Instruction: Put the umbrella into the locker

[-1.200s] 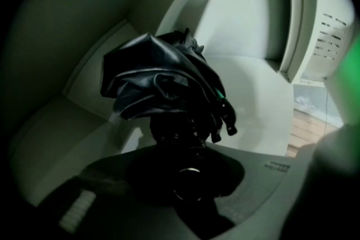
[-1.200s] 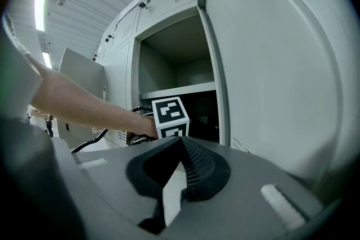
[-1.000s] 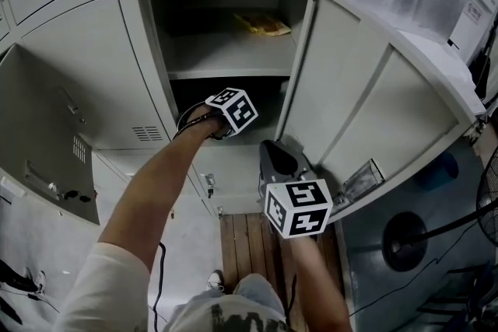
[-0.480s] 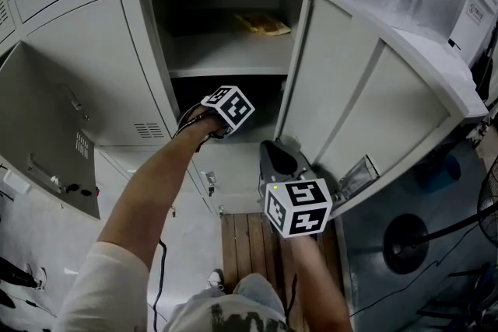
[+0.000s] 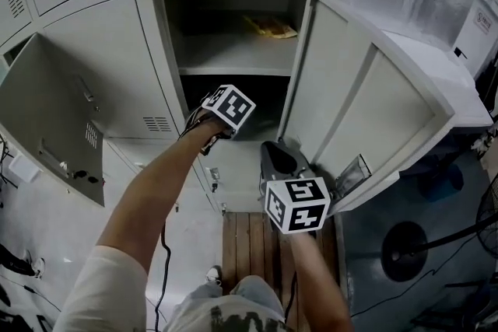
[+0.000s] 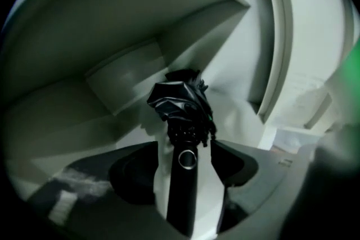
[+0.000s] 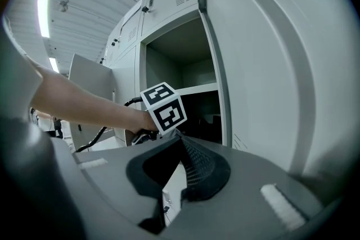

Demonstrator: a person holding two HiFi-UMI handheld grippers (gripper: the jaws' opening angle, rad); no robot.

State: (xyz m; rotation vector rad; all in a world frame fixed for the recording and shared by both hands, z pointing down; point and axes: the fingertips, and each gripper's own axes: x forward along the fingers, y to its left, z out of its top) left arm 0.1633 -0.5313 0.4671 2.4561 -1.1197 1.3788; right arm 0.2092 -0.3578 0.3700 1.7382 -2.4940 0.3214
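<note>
Under the shelf (image 5: 233, 58) edge inside the locker (image 5: 165, 43), the left gripper (image 6: 185, 149) jaws were opening around the umbrella (image 6: 179, 101); the right gripper (image 7: 179, 140), closed empty, hovered beside the door (image 5: 342, 105).

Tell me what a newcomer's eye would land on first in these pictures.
First comes the folded black umbrella in the left gripper view. It lies inside the locker, its handle between the opening jaws of the left gripper, with a gap on each side. In the head view, the open locker stands out, with its door swung wide to the right and a yellow item on the upper shelf.
</note>
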